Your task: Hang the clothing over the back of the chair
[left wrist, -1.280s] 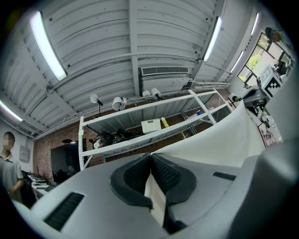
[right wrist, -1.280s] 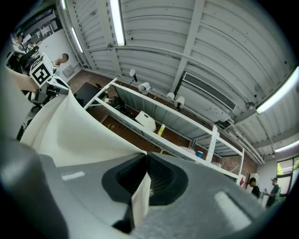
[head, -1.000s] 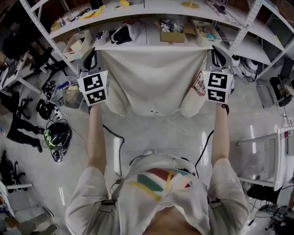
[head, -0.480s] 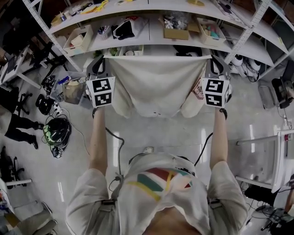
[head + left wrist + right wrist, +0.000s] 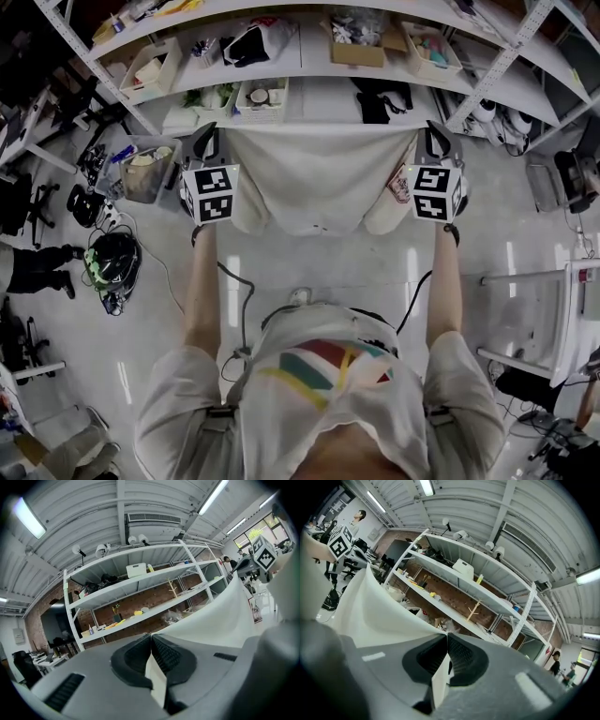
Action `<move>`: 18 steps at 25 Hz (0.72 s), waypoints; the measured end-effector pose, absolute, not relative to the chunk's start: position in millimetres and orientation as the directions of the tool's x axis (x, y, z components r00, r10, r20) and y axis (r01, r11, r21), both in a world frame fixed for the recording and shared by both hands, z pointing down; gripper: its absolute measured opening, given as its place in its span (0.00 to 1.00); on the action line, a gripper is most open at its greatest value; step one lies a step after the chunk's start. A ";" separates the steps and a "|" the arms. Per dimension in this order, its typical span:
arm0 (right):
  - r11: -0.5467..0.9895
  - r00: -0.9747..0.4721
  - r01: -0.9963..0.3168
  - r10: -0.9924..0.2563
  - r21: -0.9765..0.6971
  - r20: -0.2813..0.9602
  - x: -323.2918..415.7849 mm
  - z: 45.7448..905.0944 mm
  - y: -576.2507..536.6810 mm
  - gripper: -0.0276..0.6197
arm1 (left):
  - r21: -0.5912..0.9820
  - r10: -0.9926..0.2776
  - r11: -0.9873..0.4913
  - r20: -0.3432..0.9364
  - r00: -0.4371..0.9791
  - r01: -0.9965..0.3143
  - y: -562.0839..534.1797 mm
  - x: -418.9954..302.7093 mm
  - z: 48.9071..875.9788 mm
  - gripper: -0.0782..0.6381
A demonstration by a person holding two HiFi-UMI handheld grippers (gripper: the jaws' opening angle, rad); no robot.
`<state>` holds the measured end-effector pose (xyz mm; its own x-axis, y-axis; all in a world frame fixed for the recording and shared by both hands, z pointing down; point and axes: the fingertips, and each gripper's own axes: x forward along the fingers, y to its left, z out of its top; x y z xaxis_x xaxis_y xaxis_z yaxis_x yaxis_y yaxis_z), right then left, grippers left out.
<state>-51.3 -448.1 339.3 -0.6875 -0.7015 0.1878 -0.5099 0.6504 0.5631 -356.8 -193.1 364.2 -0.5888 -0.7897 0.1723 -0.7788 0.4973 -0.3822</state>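
Observation:
A cream shirt (image 5: 319, 178) hangs stretched flat between my two grippers in the head view, its top edge level and its body drooping toward the floor. My left gripper (image 5: 206, 139) is shut on the shirt's left top corner, and the cloth (image 5: 157, 679) shows pinched between its dark pads. My right gripper (image 5: 437, 134) is shut on the right top corner, with cloth (image 5: 439, 677) clamped between its pads. A sleeve with a red print (image 5: 405, 183) hangs beside the right gripper. No chair back shows in front of the shirt.
A metal shelving unit (image 5: 309, 56) with boxes, bins and dark cloth stands right behind the shirt. A bin (image 5: 145, 173) and a helmet (image 5: 114, 261) sit on the floor at left. A white frame (image 5: 544, 309) stands at right. Cables trail on the floor near the person's feet.
Both grippers have drawn back toward the person and lowered in the view, carrying the stretched shirt away from the shelf. More of the lower shelf shows above the shirt's top edge.

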 end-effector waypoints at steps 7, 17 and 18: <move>0.678 -0.665 -0.477 -0.695 0.560 0.275 -46.8 380.1 -451.3 0.05 | -0.378 -0.779 0.469 0.250 -0.575 -0.798 -193.7 -350.9 402.4 0.13; 0.728 -0.625 -0.418 -0.665 0.544 0.409 -39.1 443.8 -448.0 0.05 | -0.334 -0.755 0.430 0.377 -0.537 -0.839 -190.5 -345.0 464.3 0.13; 0.734 -0.620 -0.413 -0.660 0.539 0.424 -37.4 451.7 -447.4 0.05 | -0.333 -0.751 0.424 0.390 -0.532 -0.842 -189.8 -343.5 470.8 0.13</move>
